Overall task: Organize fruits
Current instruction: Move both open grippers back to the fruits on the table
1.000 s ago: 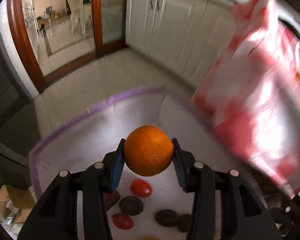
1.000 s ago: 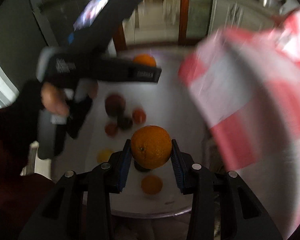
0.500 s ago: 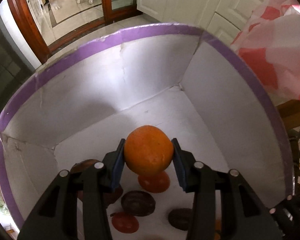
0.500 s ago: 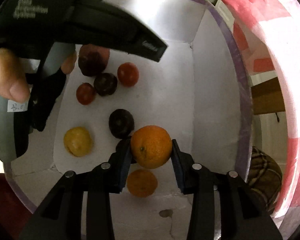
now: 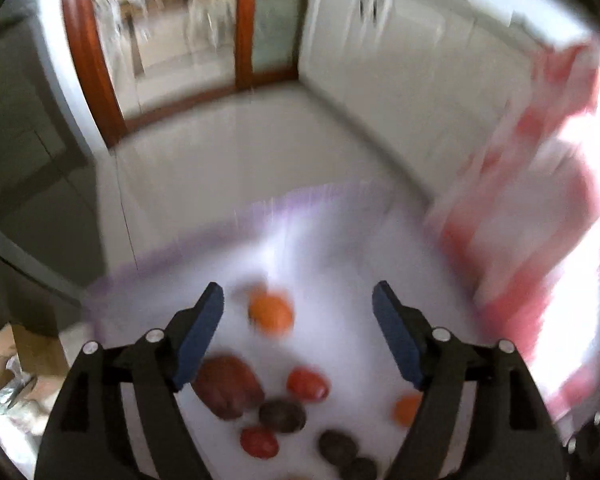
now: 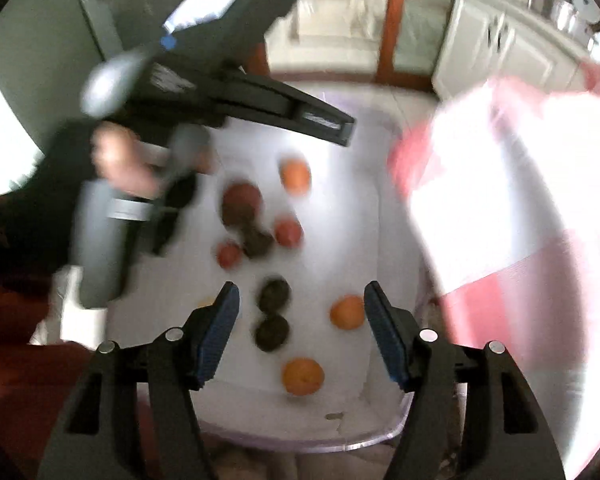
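Over the white purple-rimmed box (image 6: 396,208), left gripper (image 5: 298,312) and right gripper (image 6: 300,312) hang with jaws opening and empty. Oranges (image 6: 347,312) lie loose on its floor among darker fruit (image 6: 242,204): drop step looks done. Next move likely needs a reach outside the box for more fruit.

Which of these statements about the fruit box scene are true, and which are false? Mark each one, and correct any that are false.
1. The left hand-held gripper is clamped on an orange. False: its jaws are opening and nothing is between them; an orange lies below in the box.
2. The right hand-held gripper holds nothing. True: its jaws are opening and no fruit is between them.
3. The box has a purple rim. True.
4. The box holds only oranges. False: red tomatoes and dark fruits lie there too.
5. A red and white cloth lies beside the box. True.
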`<state>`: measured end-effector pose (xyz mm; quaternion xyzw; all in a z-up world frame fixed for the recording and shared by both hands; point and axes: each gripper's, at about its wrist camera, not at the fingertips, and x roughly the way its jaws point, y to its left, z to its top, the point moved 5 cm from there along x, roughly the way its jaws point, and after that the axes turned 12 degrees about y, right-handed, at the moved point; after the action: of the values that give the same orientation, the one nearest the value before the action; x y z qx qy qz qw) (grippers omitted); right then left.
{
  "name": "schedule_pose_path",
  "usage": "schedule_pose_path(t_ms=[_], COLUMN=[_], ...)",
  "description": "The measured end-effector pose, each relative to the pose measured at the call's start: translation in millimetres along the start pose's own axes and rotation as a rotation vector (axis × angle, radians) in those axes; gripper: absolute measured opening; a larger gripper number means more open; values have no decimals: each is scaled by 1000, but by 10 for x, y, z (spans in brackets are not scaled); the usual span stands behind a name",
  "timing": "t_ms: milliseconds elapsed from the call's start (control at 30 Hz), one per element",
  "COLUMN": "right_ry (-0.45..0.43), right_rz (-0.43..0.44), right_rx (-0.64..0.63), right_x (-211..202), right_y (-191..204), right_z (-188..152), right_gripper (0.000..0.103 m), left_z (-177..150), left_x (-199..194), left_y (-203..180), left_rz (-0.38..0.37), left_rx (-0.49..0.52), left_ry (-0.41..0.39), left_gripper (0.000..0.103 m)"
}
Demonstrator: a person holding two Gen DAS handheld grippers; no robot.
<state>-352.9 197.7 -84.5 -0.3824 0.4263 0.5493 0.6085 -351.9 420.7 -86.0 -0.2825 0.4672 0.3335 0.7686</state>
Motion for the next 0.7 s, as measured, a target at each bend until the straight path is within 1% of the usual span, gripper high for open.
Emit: schedule_pose_path(t_ms=[33, 67, 100, 133, 167, 200, 233, 267, 300, 333, 433, 467, 500, 600, 633, 667, 700], right_ry=[-65, -110, -166, -218, -283, -331, -363, -414, -442, -453, -472, -477, -484, -515, -520, -527, -526], right_rz=[17, 19, 10, -9, -46, -82, -109, -154, -184, -202, -314, -347, -359, -385, -398, -415, -420], right_rx=[1, 4, 9, 19, 46, 77, 105, 162, 212, 248, 441, 526, 607, 827, 880, 954, 1011], right_x=[-247, -422, -654, -849, -1114, -1306, -1429, -1645, -1755, -1813, -1990, -2047, -2099, -2224, -2229, -2252, -2233], right_y=[-24, -20, -48, -107, -224, -343, -442, -652, -811, -924, -1500, -1737, -1958, -2543, -2694, -2902, -3066], right_z=[28, 36, 57, 21, -58, -144, -219, -385, -518, -616, -1112, -1327, -1534, -2098, -2227, -2432, -2603], right_gripper=[70, 73, 76, 78, 81, 84, 86, 87, 87, 87, 87, 87, 87, 87, 87, 87, 87], left_z=[68, 145, 217, 257, 290, 310, 322, 314, 289, 271, 115, 58, 8, -132, -166, -170, -146], left_x=[-183, -410, -690, -858, -1040, -1129, -1252, -1345, -1426, -1469, -1540, -1529, -1493, -1285, -1191, -1097, -968], left_y=[-30, -87, -196, -309, -474, -601, -848, -1095, -1355, -1586, -2477, -2744, -3109, -3910, -4261, -4542, -4862], left_rz=[-3, -10, -31, -54, -88, -112, -152, -186, -216, -240, -351, -379, -407, -427, -433, -445, -454], left_rx=[-10, -21, -27, -21, 3, 26, 76, 128, 182, 225, 371, 409, 459, 547, 572, 579, 563], left_ry=[-62, -138, -228, -278, -320, -333, -342, -342, -340, -333, -289, -278, -271, -246, -223, -198, -176], left_gripper=[91, 96, 101, 102, 102, 102, 102, 102, 102, 102, 102, 102, 102, 102, 101, 101, 101])
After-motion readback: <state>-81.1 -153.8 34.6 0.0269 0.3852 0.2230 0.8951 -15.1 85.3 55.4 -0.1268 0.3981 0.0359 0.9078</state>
